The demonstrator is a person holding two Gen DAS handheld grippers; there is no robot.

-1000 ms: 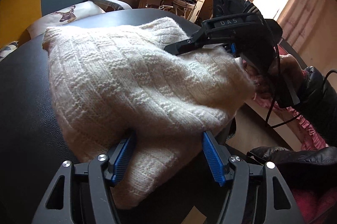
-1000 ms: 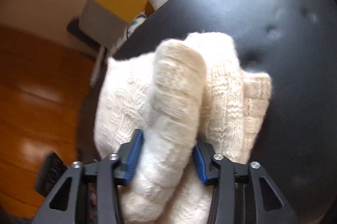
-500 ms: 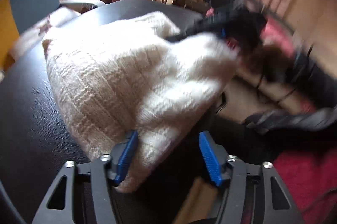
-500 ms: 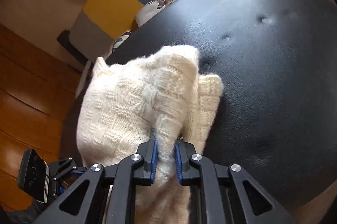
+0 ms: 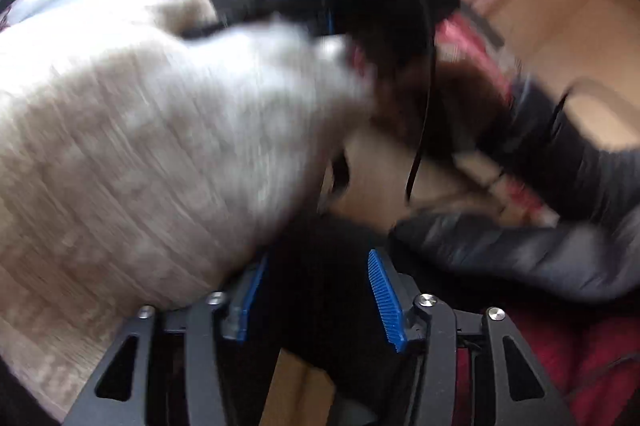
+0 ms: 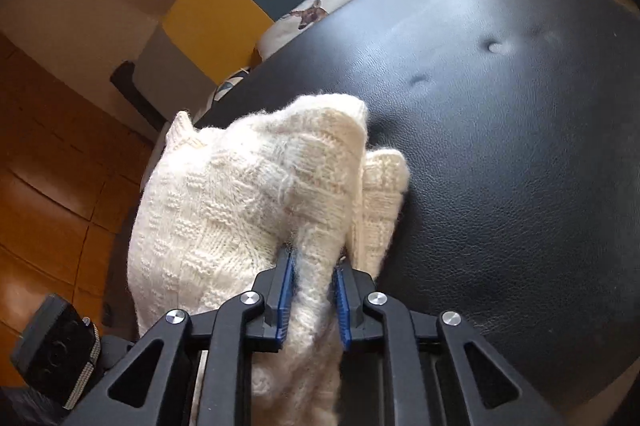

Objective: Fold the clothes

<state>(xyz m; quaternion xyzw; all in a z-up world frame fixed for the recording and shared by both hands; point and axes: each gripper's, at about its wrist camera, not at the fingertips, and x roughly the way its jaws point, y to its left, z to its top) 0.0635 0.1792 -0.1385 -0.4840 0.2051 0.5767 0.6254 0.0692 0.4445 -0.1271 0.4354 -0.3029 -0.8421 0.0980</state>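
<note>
While pinching a fold of the cream knit sweater [image 6: 248, 209] between blue pads, right gripper [image 6: 312, 300] easing apart slightly. Left gripper [image 5: 316, 300] closing on nothing, sweater just left of it. Further off, black leather cushion [image 6: 500, 165] under the sweater.

Both wrist views close, angled down, sharing cream sweater [image 5: 152, 145] on black cushion [image 6: 500, 165]

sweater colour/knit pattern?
Cream chunky-knit sweater, basketweave block texture; clearest in the right wrist view.
</note>
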